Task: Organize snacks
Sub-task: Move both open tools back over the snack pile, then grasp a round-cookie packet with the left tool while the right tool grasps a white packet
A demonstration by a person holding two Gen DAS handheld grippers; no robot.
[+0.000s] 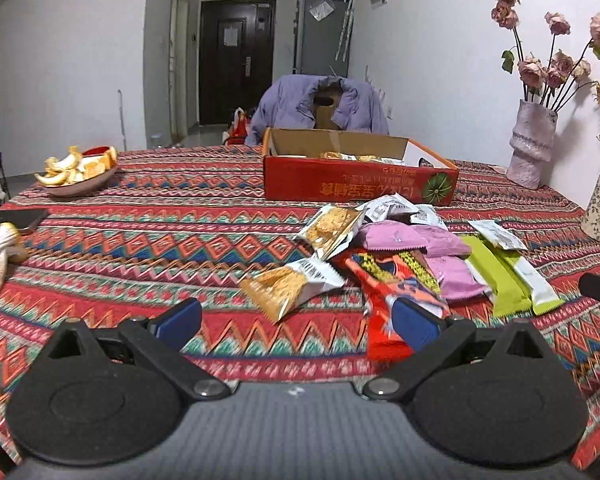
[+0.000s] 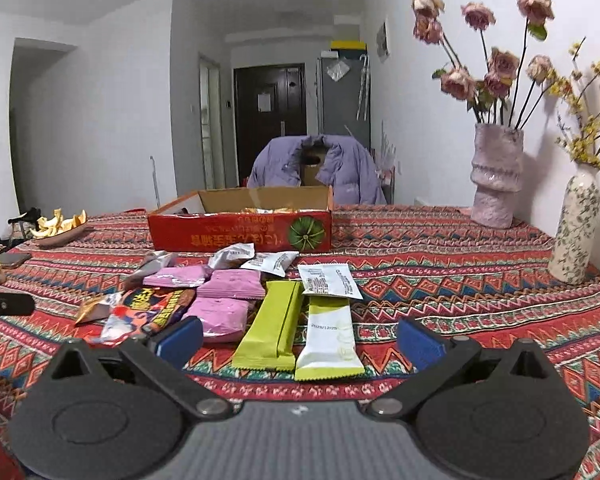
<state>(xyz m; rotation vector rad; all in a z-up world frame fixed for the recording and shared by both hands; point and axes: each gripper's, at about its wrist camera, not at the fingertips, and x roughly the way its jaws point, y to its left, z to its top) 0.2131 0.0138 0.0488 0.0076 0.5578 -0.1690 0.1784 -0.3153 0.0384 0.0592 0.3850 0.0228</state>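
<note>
A pile of snack packets lies on the patterned tablecloth (image 1: 172,216) in front of a red cardboard box (image 1: 340,184) that holds a few packets. In the left wrist view my left gripper (image 1: 296,320) is open, low over the cloth, just short of an orange cracker packet (image 1: 288,288); a red packet (image 1: 384,292) lies by its right finger. In the right wrist view my right gripper (image 2: 300,340) is open, with a green bar (image 2: 272,324) and a white-green bar (image 2: 330,336) lying between its fingers. Pink packets (image 2: 224,304) and the red box (image 2: 240,232) sit beyond.
A bowl of orange peels (image 1: 80,172) stands at the far left, a dark phone (image 1: 20,218) near the left edge. Two vases, pink (image 2: 496,180) and floral (image 2: 576,228), stand along the right wall. A chair with a purple jacket (image 1: 320,108) is behind the table.
</note>
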